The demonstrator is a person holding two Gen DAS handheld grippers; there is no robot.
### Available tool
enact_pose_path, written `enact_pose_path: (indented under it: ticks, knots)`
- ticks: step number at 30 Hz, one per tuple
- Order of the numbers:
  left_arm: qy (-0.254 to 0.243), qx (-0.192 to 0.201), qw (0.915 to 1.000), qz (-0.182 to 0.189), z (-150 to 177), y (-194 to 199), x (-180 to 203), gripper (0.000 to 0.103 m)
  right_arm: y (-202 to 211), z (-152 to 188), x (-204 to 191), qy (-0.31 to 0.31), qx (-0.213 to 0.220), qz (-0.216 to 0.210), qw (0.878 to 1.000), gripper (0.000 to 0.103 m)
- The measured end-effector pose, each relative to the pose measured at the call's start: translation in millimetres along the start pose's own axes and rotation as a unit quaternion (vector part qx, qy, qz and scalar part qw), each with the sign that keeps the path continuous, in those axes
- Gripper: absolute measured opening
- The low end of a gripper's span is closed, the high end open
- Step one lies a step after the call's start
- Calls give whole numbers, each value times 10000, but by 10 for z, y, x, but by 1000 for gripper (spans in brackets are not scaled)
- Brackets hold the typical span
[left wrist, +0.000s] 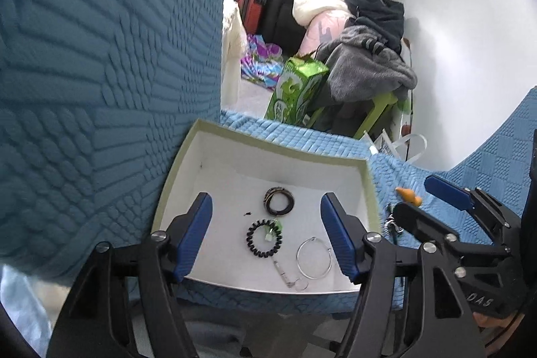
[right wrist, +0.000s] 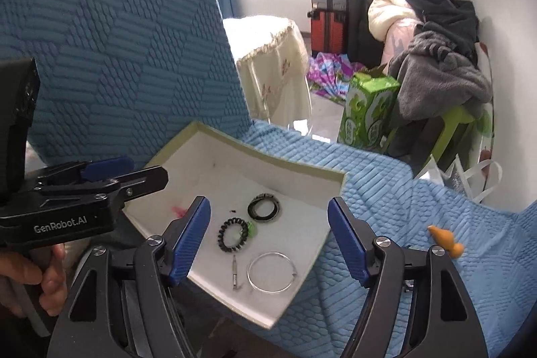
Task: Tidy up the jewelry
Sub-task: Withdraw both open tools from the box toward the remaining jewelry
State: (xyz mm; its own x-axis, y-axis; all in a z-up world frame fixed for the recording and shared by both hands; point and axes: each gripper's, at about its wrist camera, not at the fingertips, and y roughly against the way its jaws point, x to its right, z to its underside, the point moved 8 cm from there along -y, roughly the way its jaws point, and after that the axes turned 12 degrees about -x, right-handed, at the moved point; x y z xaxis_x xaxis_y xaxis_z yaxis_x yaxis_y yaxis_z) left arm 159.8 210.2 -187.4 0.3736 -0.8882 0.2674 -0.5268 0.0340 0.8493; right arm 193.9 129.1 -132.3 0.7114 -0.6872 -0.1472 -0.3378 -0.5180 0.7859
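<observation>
While both your left hand-held gripper (left wrist: 266, 234) and right hand-held gripper (right wrist: 268, 240) hang wide open and empty, the bracelets (right wrist: 234, 235) and silver hoop (right wrist: 270, 272) lie in the white box (right wrist: 235, 143). That box overhangs the blue bed cover (right wrist: 386, 223), so a nudge could tip it; the orange charm (right wrist: 446, 239) outside could slip off.

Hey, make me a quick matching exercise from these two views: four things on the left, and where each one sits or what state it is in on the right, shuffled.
Things:
1. thin silver hoop bangle
2. orange gourd-shaped charm
3. black spiky beaded bracelet
4. left claw

Descriptions:
A. on the blue quilted cover, outside the box
B. open, empty
C. in the white shallow cardboard box, nearest its front edge
D. in the box, beside a green charm

Pairs: 1-C, 2-A, 3-D, 4-B
</observation>
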Motion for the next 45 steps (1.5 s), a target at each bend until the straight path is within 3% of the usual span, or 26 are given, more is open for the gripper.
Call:
enact_pose_path:
  ticks: [14,24,37,40,45]
  knots:
    - [-247,684,9970,247,-138,901,744,67,1209,-119,356,-27,612,147,9980,71]
    - [-498,909,9938,403,-40,1184,1194,67,1723,100,686,-244,827,331,9957,71]
    - [-717,658,9930,670,185,682,1780,67,1653,707,1355,-672,788,612,9927,71]
    - [-718,608,9927,755,222,447,1886,67,1525,820,1540,-714,845,741,9911,71]
    - [-779,286,9940,715,345,6,1974,67,1193,1003,1794,-971,754,550,9909,71]
